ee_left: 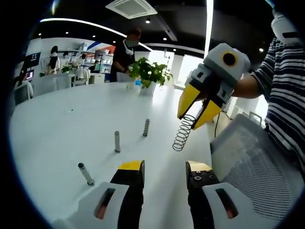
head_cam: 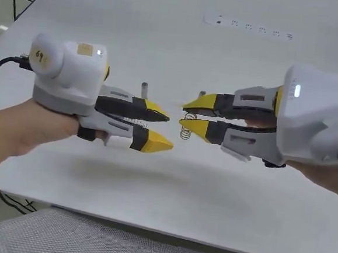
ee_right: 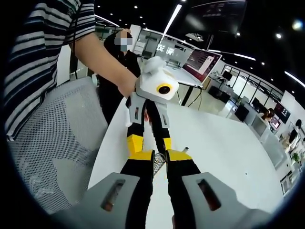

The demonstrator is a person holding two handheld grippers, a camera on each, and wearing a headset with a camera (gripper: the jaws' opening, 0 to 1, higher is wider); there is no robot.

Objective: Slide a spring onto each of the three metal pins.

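Metal spring [head_cam: 185, 132], which we pinch in the right gripper [head_cam: 184, 115]; the left gripper [head_cam: 167, 131] faces it, jaws spread and empty, above the white table [head_cam: 153, 184].

Silver spring [ee_left: 183, 133], white table [head_cam: 164, 32], striped sleeve [ee_right: 71, 14]

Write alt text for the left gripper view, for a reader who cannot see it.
The right gripper holds a spring by its top end above a white table. Three metal pins stand on it; the farthest appears to carry a spring already. The left gripper has open, empty jaws.
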